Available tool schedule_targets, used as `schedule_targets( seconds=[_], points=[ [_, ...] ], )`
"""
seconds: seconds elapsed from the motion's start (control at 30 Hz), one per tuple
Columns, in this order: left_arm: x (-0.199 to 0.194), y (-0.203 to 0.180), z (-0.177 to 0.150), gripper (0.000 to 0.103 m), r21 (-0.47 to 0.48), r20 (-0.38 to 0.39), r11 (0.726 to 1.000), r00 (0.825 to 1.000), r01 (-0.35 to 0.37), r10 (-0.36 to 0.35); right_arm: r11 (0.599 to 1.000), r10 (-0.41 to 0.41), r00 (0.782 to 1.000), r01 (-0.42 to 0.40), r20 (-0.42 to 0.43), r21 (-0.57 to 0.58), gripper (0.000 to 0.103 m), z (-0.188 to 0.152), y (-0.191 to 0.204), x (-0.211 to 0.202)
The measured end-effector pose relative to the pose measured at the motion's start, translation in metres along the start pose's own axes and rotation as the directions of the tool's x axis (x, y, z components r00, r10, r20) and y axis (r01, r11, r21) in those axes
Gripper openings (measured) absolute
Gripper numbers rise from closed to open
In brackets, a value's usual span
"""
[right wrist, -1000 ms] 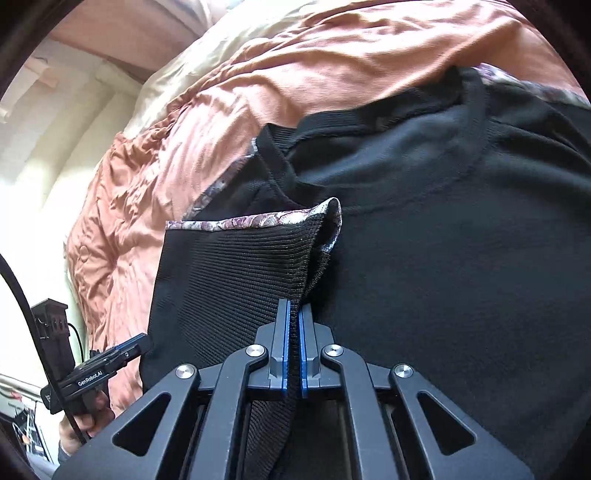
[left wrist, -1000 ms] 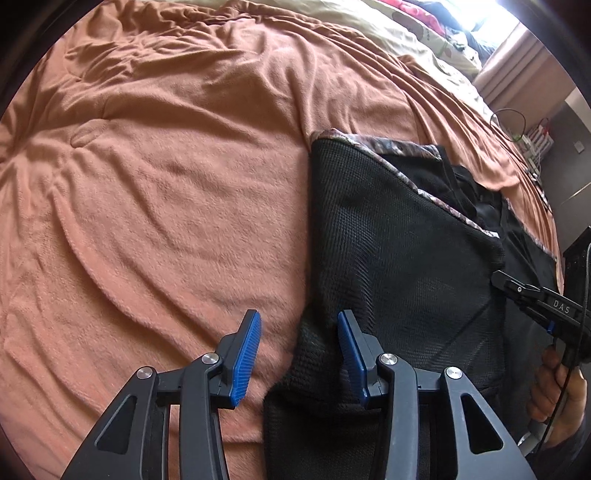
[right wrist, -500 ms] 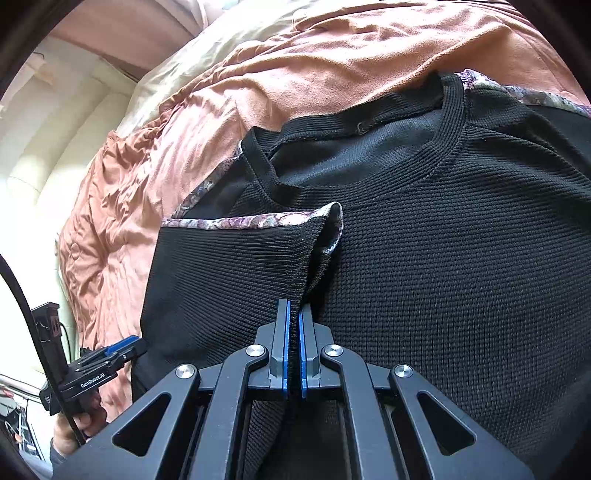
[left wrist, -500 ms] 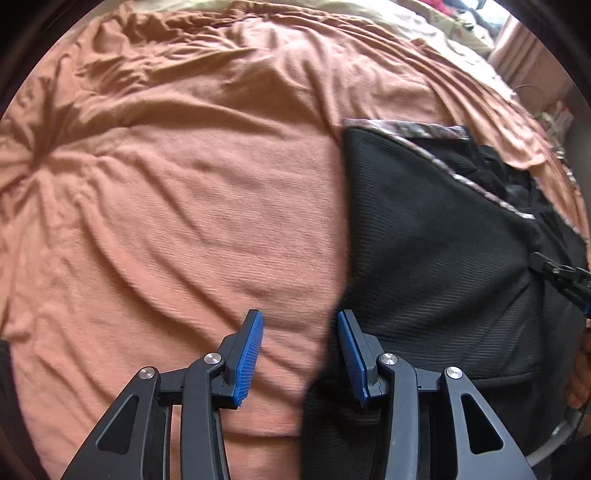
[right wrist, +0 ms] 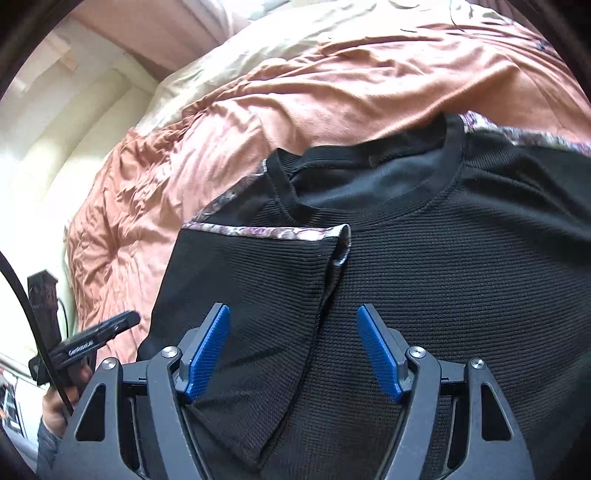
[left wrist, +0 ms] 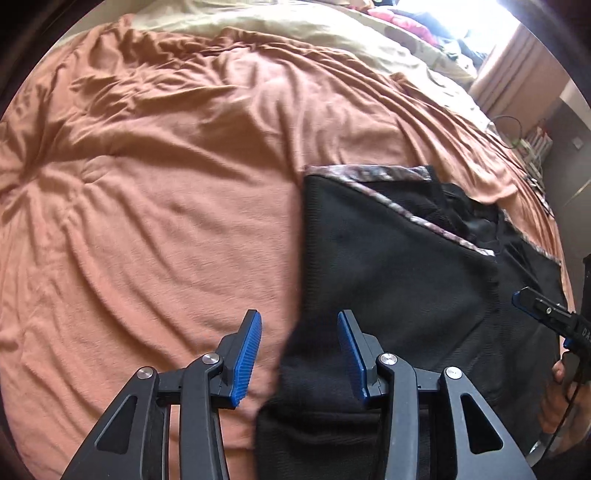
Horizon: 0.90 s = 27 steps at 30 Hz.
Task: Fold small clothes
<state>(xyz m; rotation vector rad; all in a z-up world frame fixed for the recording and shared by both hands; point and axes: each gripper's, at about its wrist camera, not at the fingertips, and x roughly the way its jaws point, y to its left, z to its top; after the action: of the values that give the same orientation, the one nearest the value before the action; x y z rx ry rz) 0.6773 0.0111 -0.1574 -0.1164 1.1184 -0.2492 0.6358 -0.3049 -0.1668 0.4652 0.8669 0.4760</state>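
Note:
A black knit top (right wrist: 424, 280) with patterned purple trim lies on the orange blanket (right wrist: 295, 92); it also shows in the left wrist view (left wrist: 388, 266). One side panel (right wrist: 243, 280) is folded inward over the body, its trimmed edge (right wrist: 266, 232) across the chest below the neckline (right wrist: 399, 173). My right gripper (right wrist: 293, 350) is open and empty, just above the folded panel's edge. My left gripper (left wrist: 299, 350) is open and empty, over the top's left edge where it meets the blanket (left wrist: 147, 221). The other gripper shows at each view's side.
A beige cover (left wrist: 295, 26) lies at the far end of the bed. Curtains and a window (left wrist: 517, 55) are at the far right, with shelves and cables (left wrist: 532, 147) beside the bed. A pale headboard or wall (right wrist: 74, 122) is to the left in the right wrist view.
My right gripper was shut on the folded panel's edge and has opened, letting it drop onto the top. The left gripper stayed open and shifted slightly along the top's left edge.

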Motion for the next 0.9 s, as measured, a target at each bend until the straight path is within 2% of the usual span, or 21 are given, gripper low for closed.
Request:
schedule_targets(
  seconds=[0.03,0.07,0.13,0.17,0.23,0.37,0.47,0.57,0.77,0.9],
  points=[
    [0.001,-0.004,0.000,0.035,0.009,0.001,1.000,1.000,0.002,-0.002,1.000,0.003,1.000,-0.003,0.001,-0.014,0.061,-0.002,0.002,-0.001],
    [0.003,-0.008,0.000,0.028,0.018,0.000,1.000,1.000,0.004,-0.004,1.000,0.007,1.000,-0.007,-0.004,-0.028,0.046,-0.004,0.004,0.000],
    [0.006,-0.013,-0.002,0.022,0.036,0.002,0.999,1.000,0.018,-0.018,0.999,-0.001,1.000,-0.001,-0.031,-0.050,0.031,-0.008,0.008,0.004],
    [0.007,-0.016,-0.002,0.020,0.044,-0.001,0.999,1.000,0.026,-0.026,0.998,-0.003,0.999,0.001,-0.042,-0.060,0.025,-0.010,0.010,0.006],
    [0.016,-0.020,-0.002,0.019,0.054,-0.022,0.998,1.000,0.023,-0.022,0.997,0.004,0.999,-0.008,-0.053,-0.077,0.020,-0.013,0.015,0.010],
    [0.036,-0.018,-0.003,0.019,0.066,-0.059,0.997,0.998,-0.034,0.038,0.995,-0.031,0.998,0.025,-0.056,-0.100,0.019,-0.015,0.023,0.012],
    [0.035,-0.010,-0.002,0.019,0.037,-0.047,0.999,0.998,-0.028,0.030,0.994,0.012,0.996,-0.022,-0.087,-0.103,0.019,-0.019,0.031,0.017],
    [0.029,-0.007,-0.007,0.020,0.036,-0.044,0.999,0.999,-0.015,0.017,0.990,0.021,0.990,-0.040,-0.137,-0.137,0.019,-0.027,0.040,0.025],
    [0.013,-0.002,-0.032,0.020,0.066,-0.059,0.998,0.998,-0.025,0.029,0.978,-0.044,0.984,0.007,-0.171,-0.209,0.019,-0.045,0.053,0.029],
    [0.004,0.001,-0.046,0.020,0.086,-0.075,0.995,0.995,-0.058,0.065,0.969,-0.088,0.979,0.042,-0.183,-0.243,0.019,-0.053,0.060,0.026]
  ],
)
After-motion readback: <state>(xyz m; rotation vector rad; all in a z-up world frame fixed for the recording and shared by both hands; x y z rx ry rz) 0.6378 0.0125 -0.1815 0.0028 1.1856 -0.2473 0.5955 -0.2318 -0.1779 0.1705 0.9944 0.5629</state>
